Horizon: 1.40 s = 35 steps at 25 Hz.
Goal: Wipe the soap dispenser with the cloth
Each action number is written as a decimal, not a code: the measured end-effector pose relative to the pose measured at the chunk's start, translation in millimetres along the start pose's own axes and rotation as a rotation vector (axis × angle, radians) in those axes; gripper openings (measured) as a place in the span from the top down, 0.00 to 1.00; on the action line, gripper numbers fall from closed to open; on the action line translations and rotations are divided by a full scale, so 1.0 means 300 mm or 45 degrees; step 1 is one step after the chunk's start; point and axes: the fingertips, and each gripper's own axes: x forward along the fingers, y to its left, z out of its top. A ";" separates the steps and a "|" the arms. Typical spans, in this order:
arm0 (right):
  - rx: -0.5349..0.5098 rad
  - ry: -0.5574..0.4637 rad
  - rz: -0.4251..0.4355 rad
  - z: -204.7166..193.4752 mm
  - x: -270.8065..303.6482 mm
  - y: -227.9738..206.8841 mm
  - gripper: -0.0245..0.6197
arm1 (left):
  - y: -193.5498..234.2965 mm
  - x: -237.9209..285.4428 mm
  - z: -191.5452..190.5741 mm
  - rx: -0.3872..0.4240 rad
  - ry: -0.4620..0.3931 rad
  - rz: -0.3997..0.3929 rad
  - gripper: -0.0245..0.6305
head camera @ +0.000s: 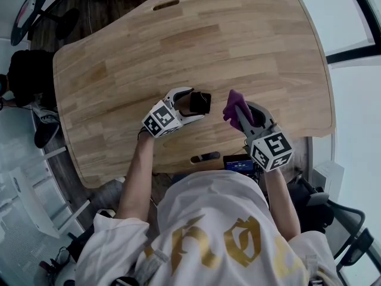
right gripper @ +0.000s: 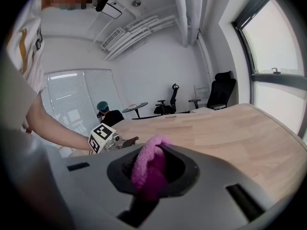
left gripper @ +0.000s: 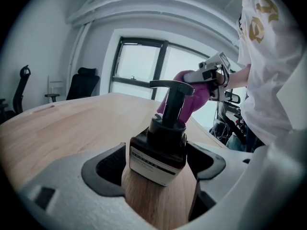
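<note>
Tabletop (head camera: 238, 40): opaque soap dispenser (head camera: 200, 102); right gripper (head camera: 240, 115) clamps cloth (head camera: 233, 104).

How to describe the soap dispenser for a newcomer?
On the wooden table, near the person's edge, look between the jaws of the open left gripper. The soap dispenser stands there: a squat black pump bottle with a white label, unlike the purple cloth beside it.

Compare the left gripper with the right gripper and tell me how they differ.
The left gripper's fingers stand apart; the right gripper's fingers are closed.
The left gripper straddles the upright soap dispenser and does not appear to squeeze it; the right gripper pinches the purple cloth.
Shared: both carry a marker cube and are held over the wooden table, angled toward the dispenser.
</note>
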 end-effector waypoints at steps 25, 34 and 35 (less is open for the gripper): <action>0.044 0.001 -0.016 0.009 0.022 -0.014 0.91 | -0.010 0.088 -0.014 0.224 0.063 0.076 0.41; 0.064 -0.011 -0.018 0.017 0.023 -0.008 0.91 | -0.005 0.088 -0.012 0.228 0.043 0.116 0.41; 0.066 -0.011 -0.016 0.017 0.021 -0.007 0.91 | -0.005 0.090 -0.010 0.231 0.041 0.114 0.41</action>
